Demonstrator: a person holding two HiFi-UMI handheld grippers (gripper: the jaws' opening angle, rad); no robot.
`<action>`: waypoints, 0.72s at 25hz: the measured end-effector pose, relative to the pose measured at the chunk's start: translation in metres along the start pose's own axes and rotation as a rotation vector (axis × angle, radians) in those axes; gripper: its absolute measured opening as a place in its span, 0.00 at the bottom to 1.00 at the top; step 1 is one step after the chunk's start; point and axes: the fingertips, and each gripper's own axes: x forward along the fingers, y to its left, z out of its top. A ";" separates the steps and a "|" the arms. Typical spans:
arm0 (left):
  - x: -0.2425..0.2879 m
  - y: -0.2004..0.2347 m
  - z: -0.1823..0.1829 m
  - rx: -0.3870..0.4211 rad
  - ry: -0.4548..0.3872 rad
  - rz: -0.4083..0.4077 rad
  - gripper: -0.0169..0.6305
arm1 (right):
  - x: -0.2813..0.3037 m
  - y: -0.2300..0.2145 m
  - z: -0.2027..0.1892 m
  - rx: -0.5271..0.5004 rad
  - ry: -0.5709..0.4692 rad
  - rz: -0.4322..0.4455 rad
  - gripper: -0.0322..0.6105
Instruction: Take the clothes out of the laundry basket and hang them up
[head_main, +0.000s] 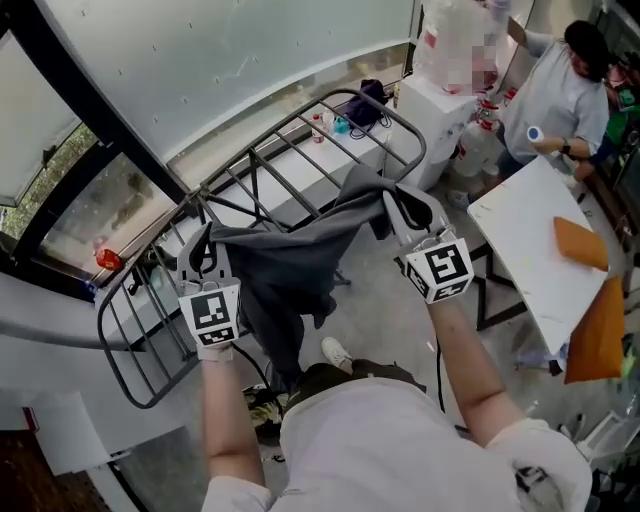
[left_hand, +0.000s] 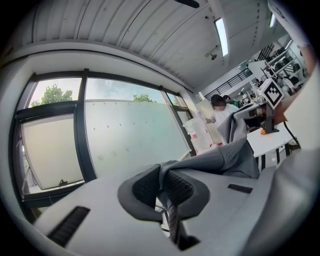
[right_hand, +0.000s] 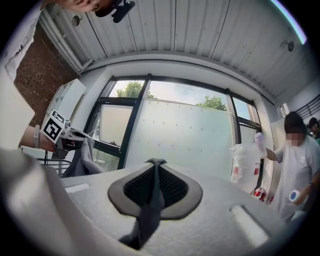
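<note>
A dark grey garment (head_main: 290, 250) hangs stretched between my two grippers, above the near rails of the black wire drying rack (head_main: 300, 130). My left gripper (head_main: 200, 255) is shut on one edge of the grey garment (left_hand: 220, 160), the cloth pinched between its pads. My right gripper (head_main: 405, 215) is shut on the other edge of the grey garment (right_hand: 150, 200), a thin fold running down between its jaws. The middle of the cloth sags toward the floor. The laundry basket is not in view.
A large window (head_main: 230, 70) runs behind the rack. A white table (head_main: 545, 250) with orange sheets (head_main: 585, 245) stands at the right. A person in a grey top (head_main: 560, 100) stands at the back right beside a white cabinet (head_main: 440, 110). Small bottles sit on the sill.
</note>
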 end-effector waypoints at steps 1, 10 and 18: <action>0.014 0.003 -0.003 -0.003 0.003 -0.003 0.03 | 0.016 -0.006 -0.002 -0.003 0.001 0.000 0.09; 0.116 0.047 -0.025 -0.055 0.054 0.018 0.03 | 0.148 -0.049 -0.005 -0.048 -0.003 0.012 0.09; 0.195 0.074 -0.050 -0.046 0.111 0.060 0.03 | 0.263 -0.075 -0.023 -0.037 -0.007 0.092 0.09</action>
